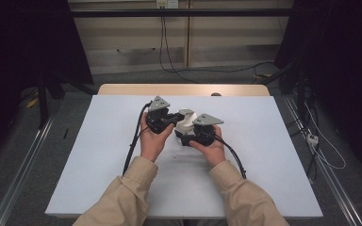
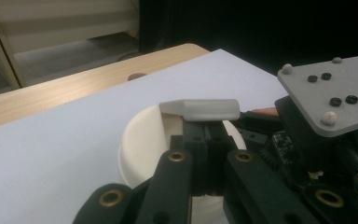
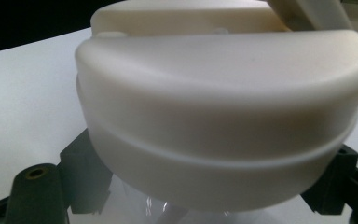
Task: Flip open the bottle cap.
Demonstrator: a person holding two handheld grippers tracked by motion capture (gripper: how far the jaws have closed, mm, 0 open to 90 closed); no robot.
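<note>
Two grips: my left gripper (image 2: 204, 140) pinches the flip tab (image 2: 200, 109), my right gripper (image 3: 205, 186) clamps the white lid (image 3: 223, 107); a hard pull could snap it.

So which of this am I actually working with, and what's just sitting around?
In use:
- white round container
- its grey flip tab, pinched by the left tool
- right tool, holding the container's body

Lying about:
- cables on the floor behind the table
- small round mark on the wooden table edge
</note>
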